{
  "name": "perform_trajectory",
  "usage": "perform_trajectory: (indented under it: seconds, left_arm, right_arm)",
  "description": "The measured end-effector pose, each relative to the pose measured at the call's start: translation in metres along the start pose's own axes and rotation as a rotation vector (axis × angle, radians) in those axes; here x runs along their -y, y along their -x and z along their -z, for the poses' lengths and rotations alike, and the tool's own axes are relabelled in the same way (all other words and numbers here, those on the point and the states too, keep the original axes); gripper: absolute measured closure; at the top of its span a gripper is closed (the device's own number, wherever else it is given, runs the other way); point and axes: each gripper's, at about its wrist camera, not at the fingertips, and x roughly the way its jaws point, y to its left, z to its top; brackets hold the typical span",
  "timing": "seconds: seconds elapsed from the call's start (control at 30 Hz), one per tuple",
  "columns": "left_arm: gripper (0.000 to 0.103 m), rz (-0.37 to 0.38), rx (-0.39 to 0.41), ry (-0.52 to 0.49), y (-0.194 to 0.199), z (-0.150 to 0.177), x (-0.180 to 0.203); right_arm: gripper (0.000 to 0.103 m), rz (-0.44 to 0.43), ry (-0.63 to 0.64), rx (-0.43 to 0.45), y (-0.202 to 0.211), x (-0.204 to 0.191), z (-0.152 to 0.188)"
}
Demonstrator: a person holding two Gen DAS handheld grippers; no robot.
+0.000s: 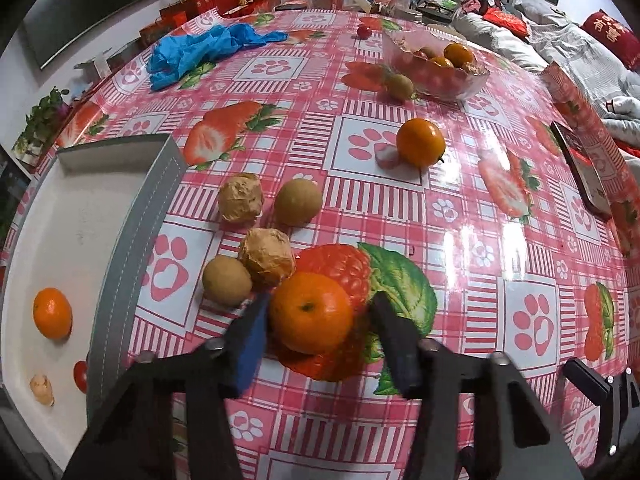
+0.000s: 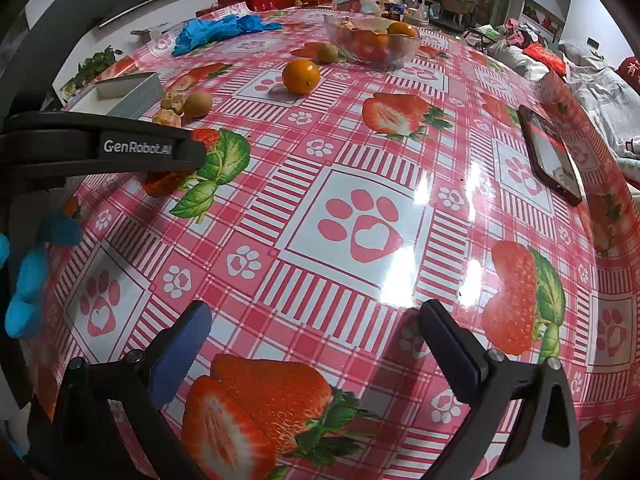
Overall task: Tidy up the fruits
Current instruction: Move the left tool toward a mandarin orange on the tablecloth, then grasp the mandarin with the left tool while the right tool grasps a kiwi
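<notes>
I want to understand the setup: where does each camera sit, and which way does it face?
Left wrist: on the left gripper, low over the table, facing the near orange mandarin between open fingers.
Right wrist: on the right gripper, facing across bare tablecloth; the left gripper's black arm shows.
Shared: the clear glass fruit bowl and blue crumpled gloves.

Tablecloth (image 1: pixel 460 248): pink/red and white plaid, white squares with pink paw prints, red strawberries with green leaves. Tangerine (image 1: pixel 311 312) between left gripper's fingers: bright orange; 2nd orange one (image 1: pixel 421 142) at 1 o'clock from it. Round fruits (image 1: pixel 298 202) at 11–12 o'clock: olive-tan. Tray (image 1: pixel 72 240): white inside, grey rim. Gloves (image 1: pixel 192 54): blue. Gripper pads (image 2: pixel 182 354): blue on black fingers. Bowl (image 2: pixel 372 42): clear glass.
</notes>
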Motion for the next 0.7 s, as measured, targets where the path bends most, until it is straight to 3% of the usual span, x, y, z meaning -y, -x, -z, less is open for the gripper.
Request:
perform_trajectory:
  seconds: [0.23,0.43,0.7]
  left_arm:
    - [0.064,0.034,0.003,-0.020,0.006,0.008,-0.007]
    - [0.064,0.061,0.008,-0.012,0.022,0.026,-0.030]
    - [0.064,0.064,0.057,0.009,0.054,0.042,-0.065]
  right_arm:
    - [0.000,0.003,-0.002,-0.013,-0.001,-0.001,-0.003]
    - [0.000,0.003,-0.016,-0.087,-0.005,-0.001,-0.013]
    - [0.000,-0.092,-0.006,-0.059,0.000,-0.030,-0.055]
